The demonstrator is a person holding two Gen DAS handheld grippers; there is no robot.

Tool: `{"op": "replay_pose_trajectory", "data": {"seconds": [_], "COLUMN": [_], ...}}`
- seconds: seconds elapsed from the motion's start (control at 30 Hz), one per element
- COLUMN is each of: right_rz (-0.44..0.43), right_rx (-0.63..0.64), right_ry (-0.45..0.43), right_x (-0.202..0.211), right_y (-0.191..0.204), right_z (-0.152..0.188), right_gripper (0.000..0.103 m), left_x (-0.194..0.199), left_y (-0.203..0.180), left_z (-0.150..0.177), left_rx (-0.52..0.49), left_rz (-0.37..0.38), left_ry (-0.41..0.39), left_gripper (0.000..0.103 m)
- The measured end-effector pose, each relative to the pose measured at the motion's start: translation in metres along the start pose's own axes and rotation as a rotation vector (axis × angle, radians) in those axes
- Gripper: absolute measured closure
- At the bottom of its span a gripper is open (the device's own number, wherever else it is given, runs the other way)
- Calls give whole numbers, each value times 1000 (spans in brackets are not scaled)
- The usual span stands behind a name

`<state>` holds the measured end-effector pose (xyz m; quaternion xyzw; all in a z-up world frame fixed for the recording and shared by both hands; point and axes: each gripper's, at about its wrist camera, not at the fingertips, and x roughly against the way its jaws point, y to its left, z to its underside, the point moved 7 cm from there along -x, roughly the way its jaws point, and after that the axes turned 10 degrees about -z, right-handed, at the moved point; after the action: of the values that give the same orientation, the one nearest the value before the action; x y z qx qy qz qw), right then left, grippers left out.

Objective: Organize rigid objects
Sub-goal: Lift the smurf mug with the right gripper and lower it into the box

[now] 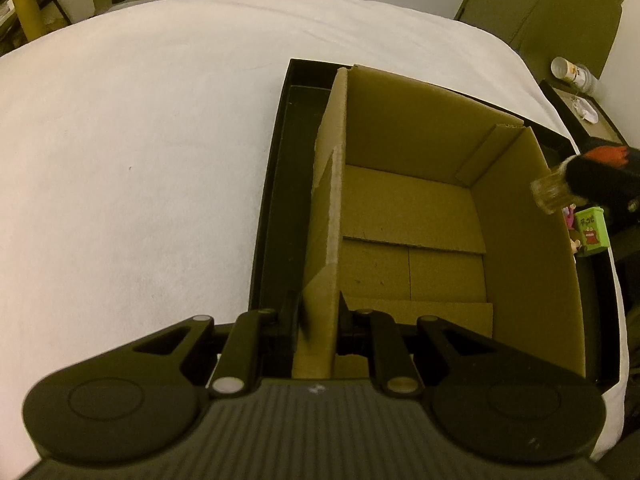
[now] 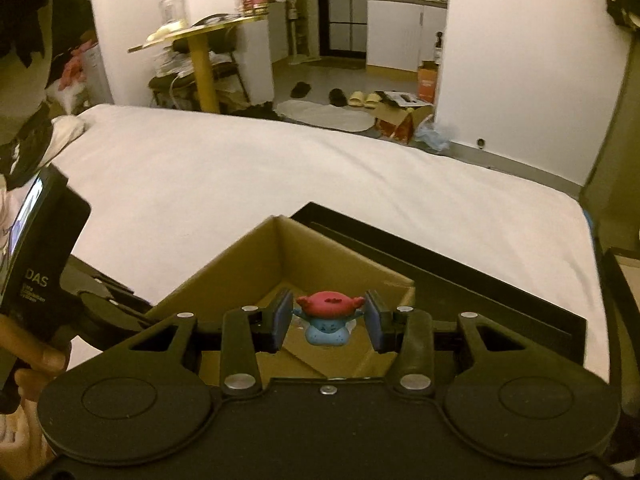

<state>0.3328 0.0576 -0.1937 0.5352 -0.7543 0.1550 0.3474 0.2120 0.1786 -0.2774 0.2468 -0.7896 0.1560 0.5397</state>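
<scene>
Nothing lies yet on the bare floor of the open brown cardboard box (image 1: 412,216), so I judge the sorting barely begun. My left gripper (image 1: 320,320) is pinched tight on the box's near side wall, steadying it. My right gripper (image 2: 328,320) is closed on a small plastic figurine, blue-bodied with a red cap (image 2: 328,318), hard and glossy, held above the box.

The left wrist view looks steeply down from close above the near left wall of the cardboard box (image 1: 412,216). The right wrist view looks less steeply across the box (image 2: 280,264) toward the far room. Both share box, black tray (image 1: 276,184) and white bed (image 1: 140,160).
</scene>
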Motion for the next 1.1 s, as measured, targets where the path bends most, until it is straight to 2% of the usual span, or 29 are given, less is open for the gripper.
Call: {"op": "replay_pose_trajectory", "data": {"seconds": [0.23, 0.53, 1.1], "right_rz": [-35, -34, -39], "right_rx": [39, 90, 102], "right_ry": [48, 119, 150], "right_x": [-24, -58, -83], "right_y": [18, 28, 30], "right_z": [5, 18, 18], "right_gripper": [64, 64, 64], "left_x": [2, 4, 5], "left_y": [2, 3, 5], "left_z": [2, 3, 5], "left_rx": [-4, -2, 10], "left_rz": [3, 5, 17], "left_ry": [-8, -17, -24], "left_gripper": [88, 88, 88]}}
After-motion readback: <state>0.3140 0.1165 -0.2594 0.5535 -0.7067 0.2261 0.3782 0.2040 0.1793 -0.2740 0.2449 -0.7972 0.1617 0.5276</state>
